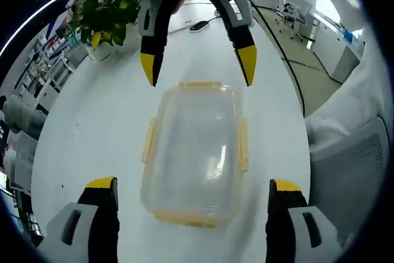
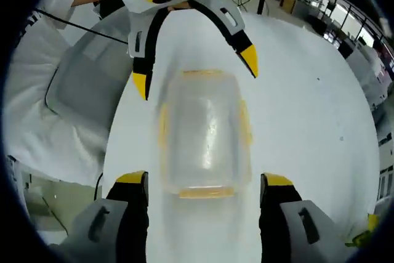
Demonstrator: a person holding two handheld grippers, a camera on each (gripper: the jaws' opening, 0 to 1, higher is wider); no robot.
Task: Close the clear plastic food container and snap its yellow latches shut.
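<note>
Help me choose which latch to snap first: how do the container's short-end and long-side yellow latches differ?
In the left gripper view, the far short-end yellow latch runs across the clear plastic food container and sits by the open tongs of the right gripper; the long-side yellow latch runs lengthwise, with no tongs near it. Both are thin yellow strips at the rim; whether either is snapped is unclear.
</note>
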